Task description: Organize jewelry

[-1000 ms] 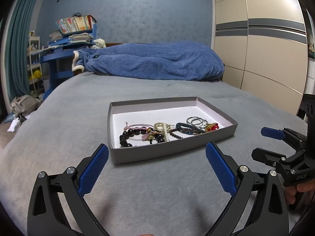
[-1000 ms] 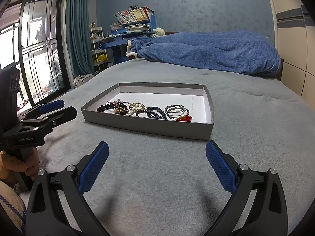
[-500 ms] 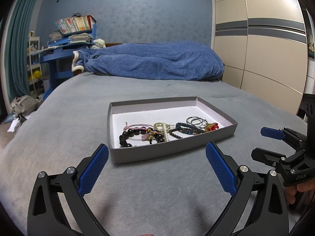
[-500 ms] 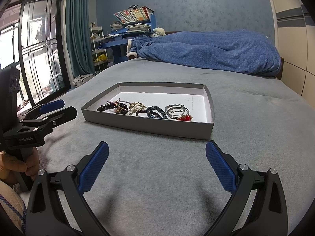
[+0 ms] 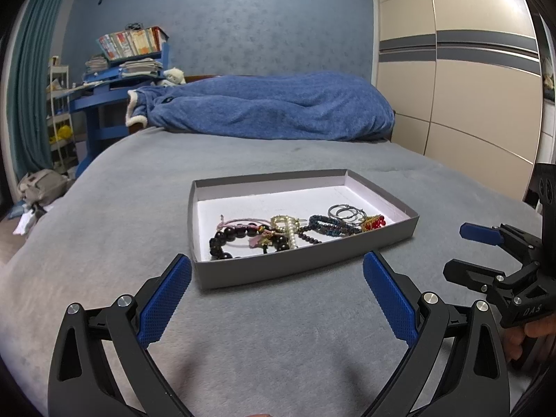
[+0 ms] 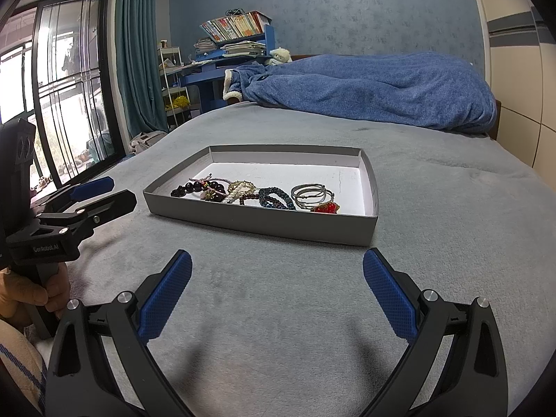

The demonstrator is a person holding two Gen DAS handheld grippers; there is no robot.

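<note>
A shallow grey cardboard tray (image 5: 305, 264) (image 6: 264, 220) lies on the grey bedspread. Inside it lies a row of jewelry: a dark bead bracelet (image 5: 229, 238) (image 6: 194, 187), a pearl and gold piece (image 5: 286, 226) (image 6: 239, 187), a blue bead bracelet (image 5: 328, 226) (image 6: 274, 198), silver hoops (image 5: 344, 212) (image 6: 309, 193) and a red bead piece (image 5: 373, 223) (image 6: 325, 207). My left gripper (image 5: 277, 286) is open and empty, just short of the tray's near wall. My right gripper (image 6: 277, 286) is open and empty, a little back from the tray.
The right gripper shows at the right of the left wrist view (image 5: 500, 264); the left gripper shows at the left of the right wrist view (image 6: 69, 215). A blue blanket (image 5: 271, 107) lies across the far end of the bed. A wardrobe (image 5: 462, 87) stands to the right, a blue desk (image 6: 222, 69) and window (image 6: 52, 87) to the left.
</note>
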